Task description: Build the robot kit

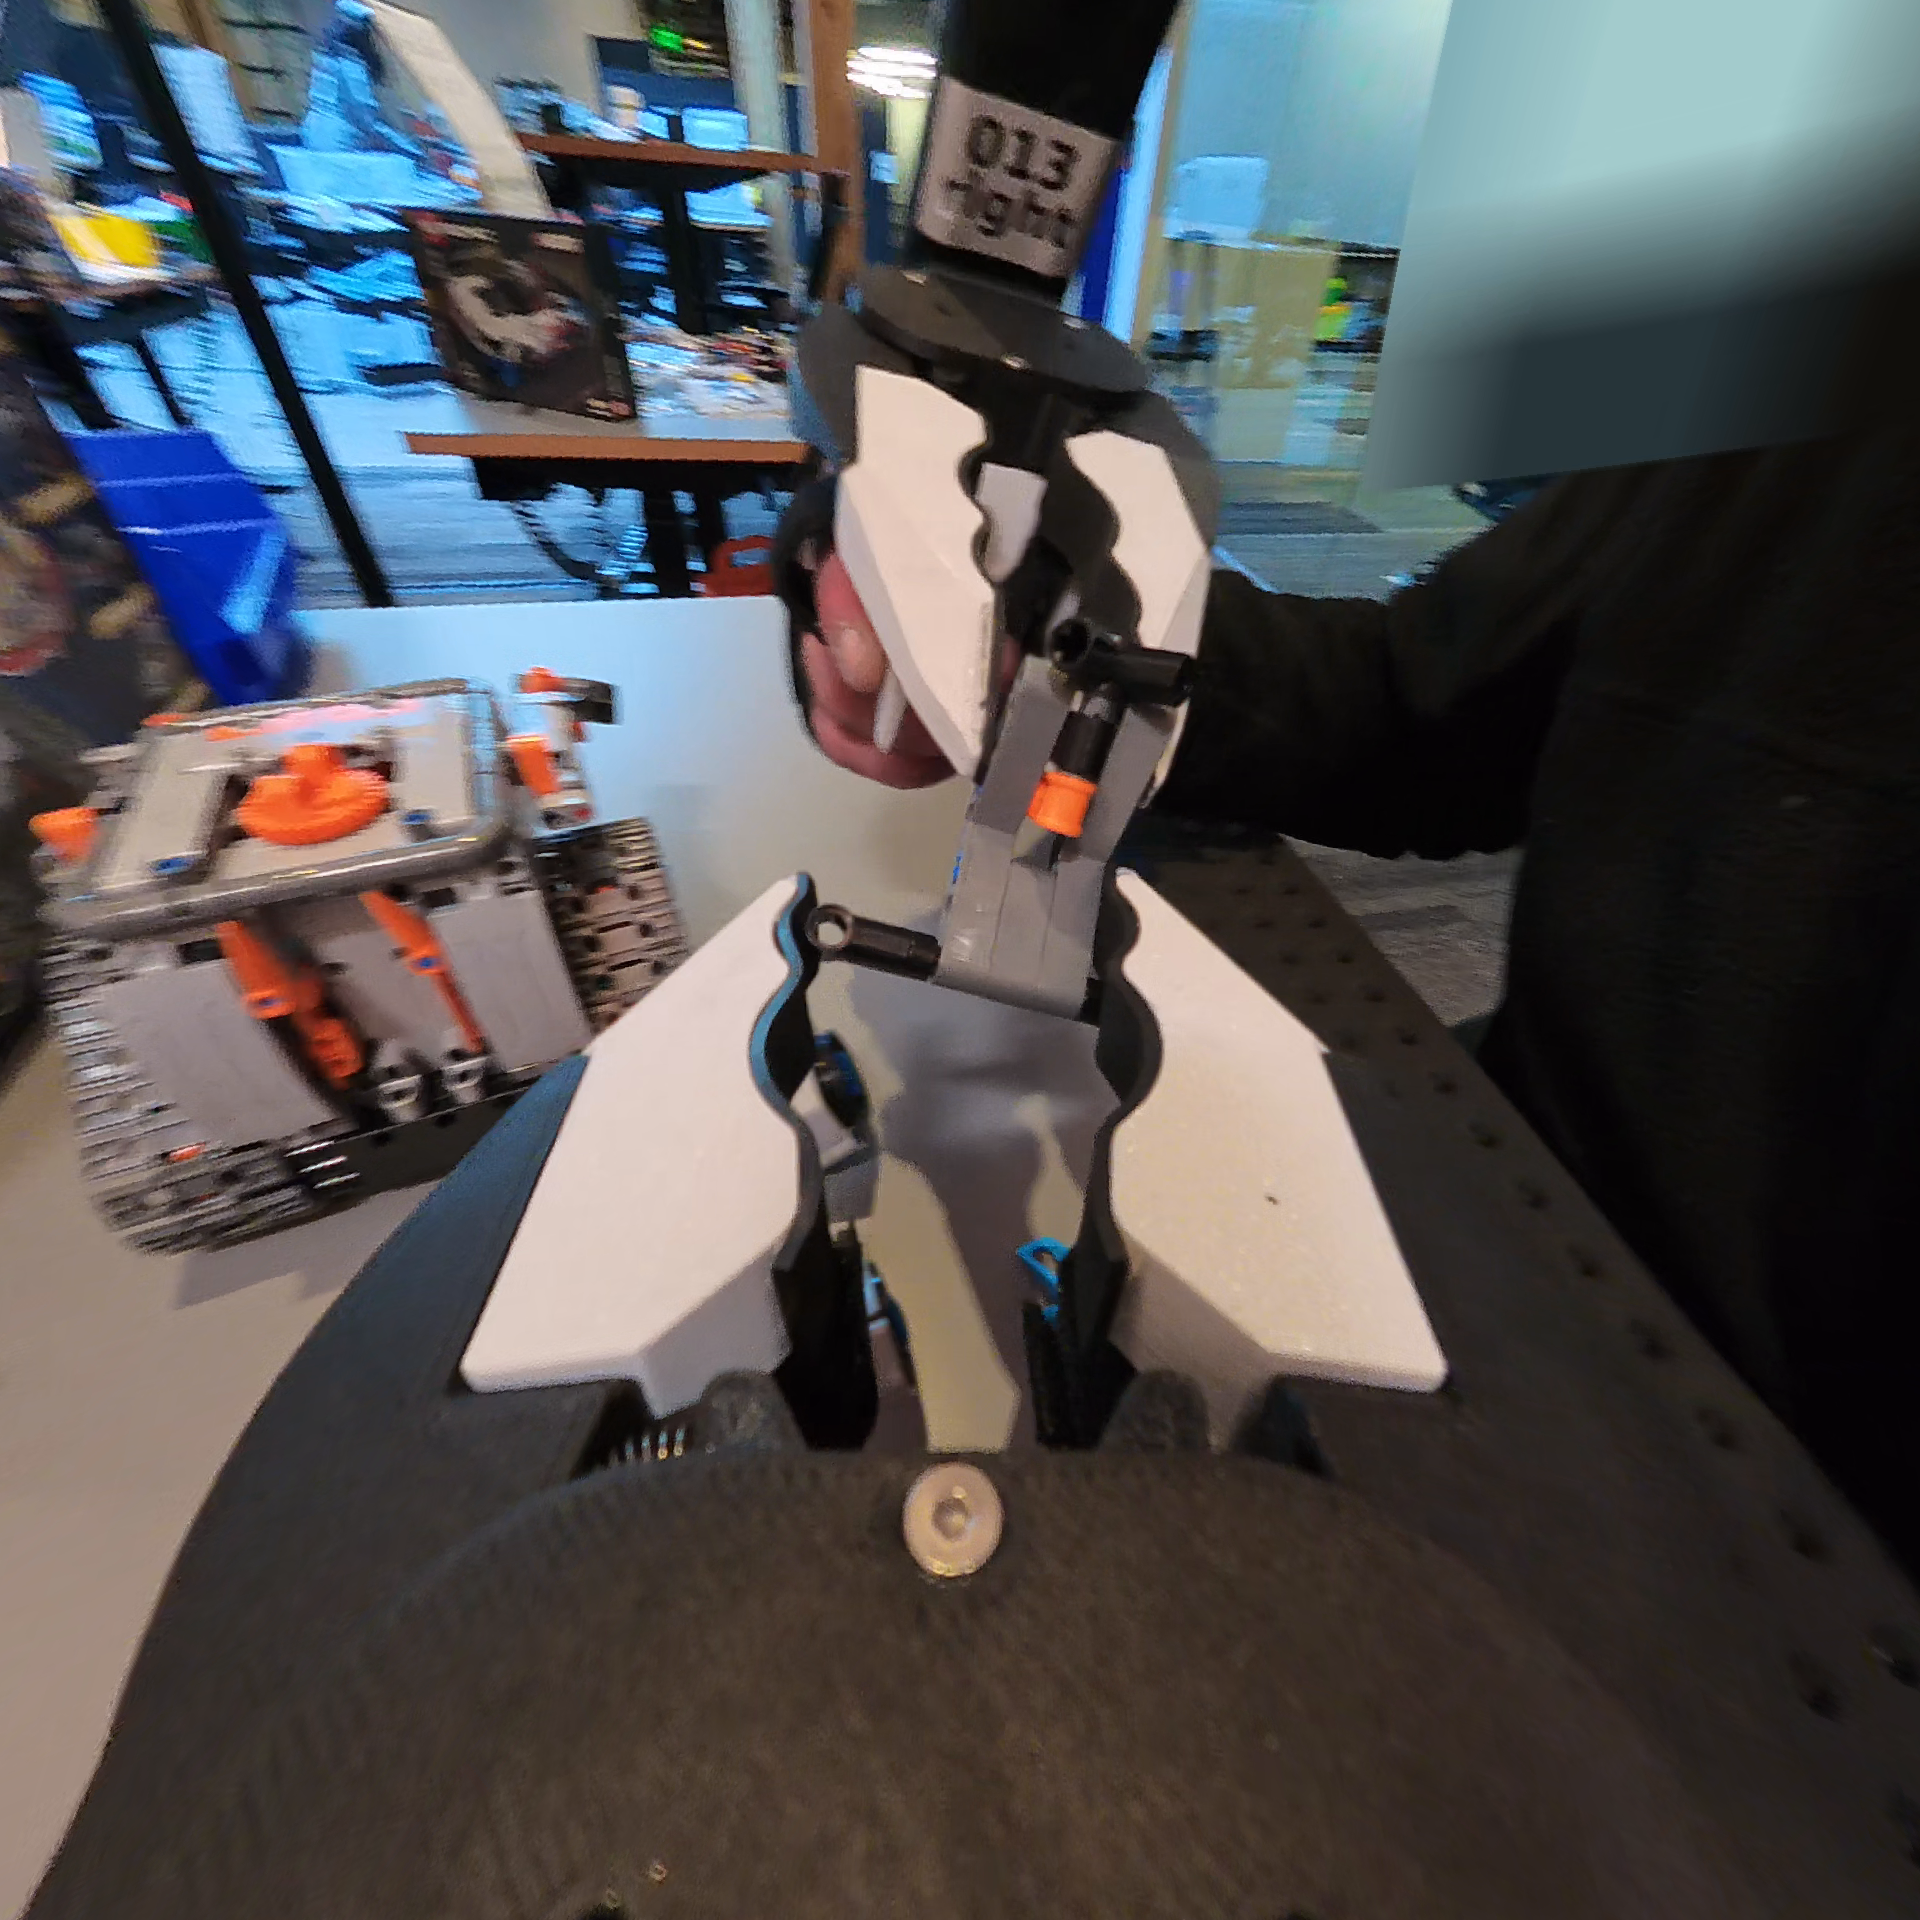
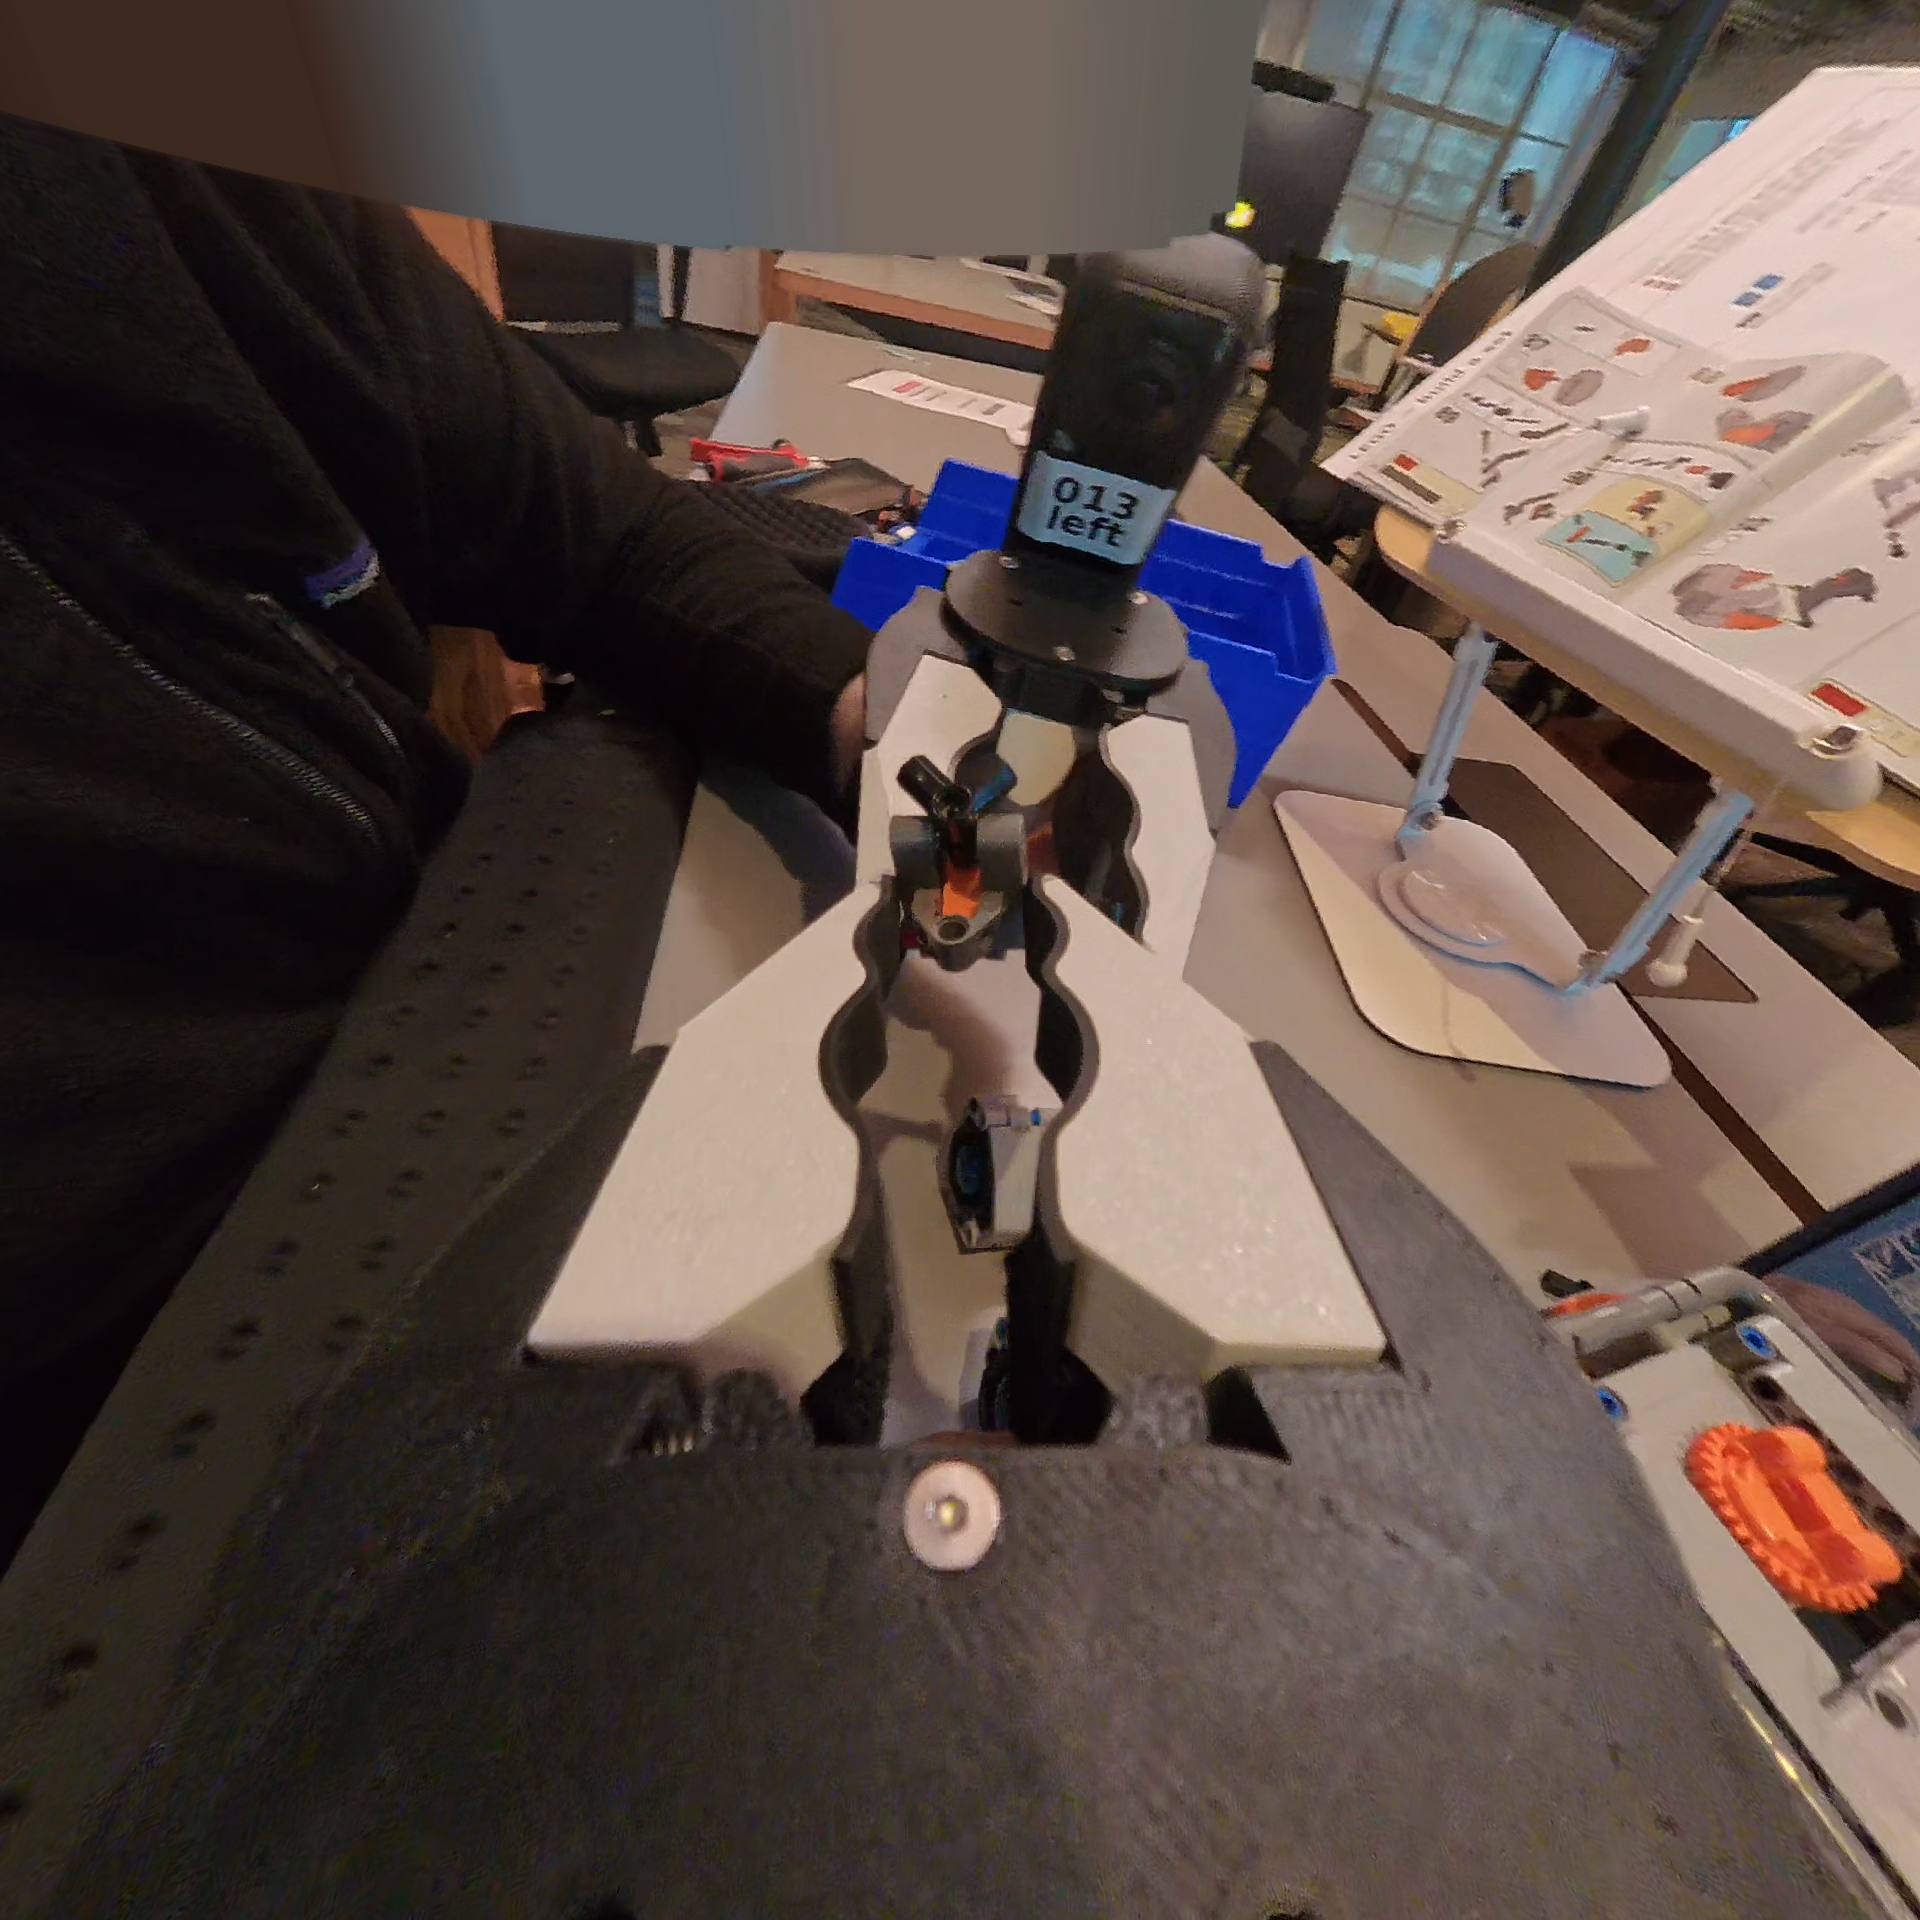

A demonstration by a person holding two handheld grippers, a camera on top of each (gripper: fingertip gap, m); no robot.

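Workshop shelves and benches blur behind a pale grey table [image 2: 1455, 1122] that my two grippers work above. On the table's left side, seen through the left wrist camera, I have a large grey tracked model [image 1: 312, 956] with orange gears on top. Through the right wrist camera I see an open instruction booklet [image 2: 1683, 488] propped on a white stand [image 2: 1475, 966], with a blue bin [image 2: 1247, 644] just behind the far gripper. A person in a black jacket [image 2: 260, 623] stands close against both tools.

My right gripper [image 1: 1060, 665] points down toward the left one and is clamped on the upper end of a small grey brick assembly [image 1: 1029, 894] with black pins and an orange bush. My left gripper [image 1: 956, 935] has its fingertips on either side of that assembly's lower end; its jaws stand fairly wide, and I cannot tell whether they actually pinch it.
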